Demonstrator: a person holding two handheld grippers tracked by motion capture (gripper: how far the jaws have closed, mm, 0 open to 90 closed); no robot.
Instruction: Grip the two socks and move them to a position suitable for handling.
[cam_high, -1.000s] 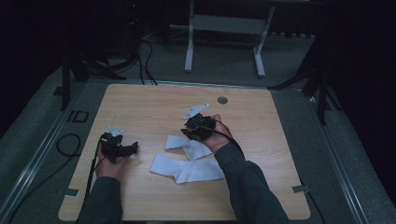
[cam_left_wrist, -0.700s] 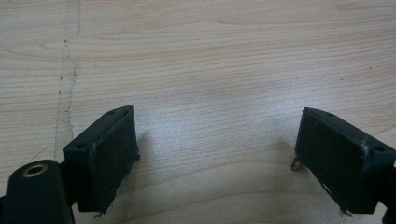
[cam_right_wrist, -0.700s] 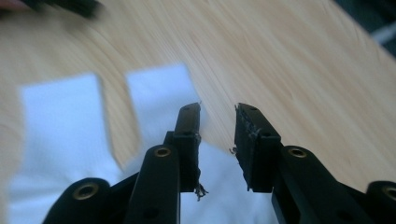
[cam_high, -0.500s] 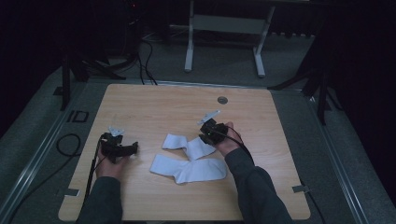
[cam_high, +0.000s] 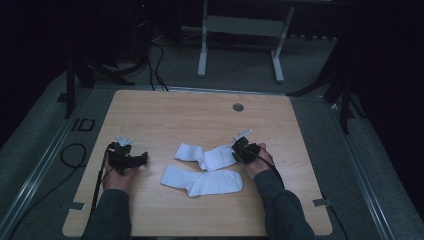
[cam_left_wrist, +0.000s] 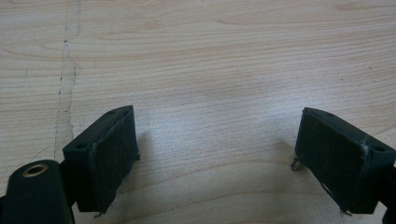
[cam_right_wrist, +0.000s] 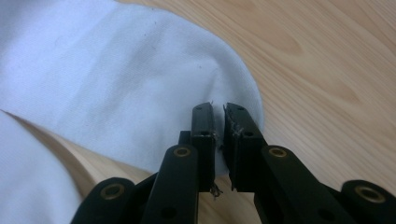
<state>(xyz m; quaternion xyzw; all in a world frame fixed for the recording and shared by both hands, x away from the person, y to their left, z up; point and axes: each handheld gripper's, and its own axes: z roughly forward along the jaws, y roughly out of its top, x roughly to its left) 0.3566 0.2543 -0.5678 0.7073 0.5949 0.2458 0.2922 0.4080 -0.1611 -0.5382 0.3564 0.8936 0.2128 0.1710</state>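
Two white socks lie in the middle of the wooden table (cam_high: 200, 115). The upper sock (cam_high: 207, 155) stretches left to right, and the lower sock (cam_high: 202, 181) lies just in front of it. My right gripper (cam_high: 239, 150) sits at the upper sock's right end. In the right gripper view its jaws (cam_right_wrist: 219, 112) are shut on the rounded edge of that sock (cam_right_wrist: 116, 79). A part of the other sock (cam_right_wrist: 28, 186) shows at the lower left. My left gripper (cam_high: 142, 159) rests left of the socks, apart from them, open over bare wood (cam_left_wrist: 217, 158).
A round grommet (cam_high: 238, 107) sits in the table's far middle. Cables (cam_high: 70, 155) trail off the left edge onto the grey floor. A metal stand (cam_high: 240, 45) is beyond the far edge. Bare wood lies in front of and behind the socks.
My right gripper has moved right and toward the near edge, drawing the upper sock out flatter. The left gripper has stayed where it was.
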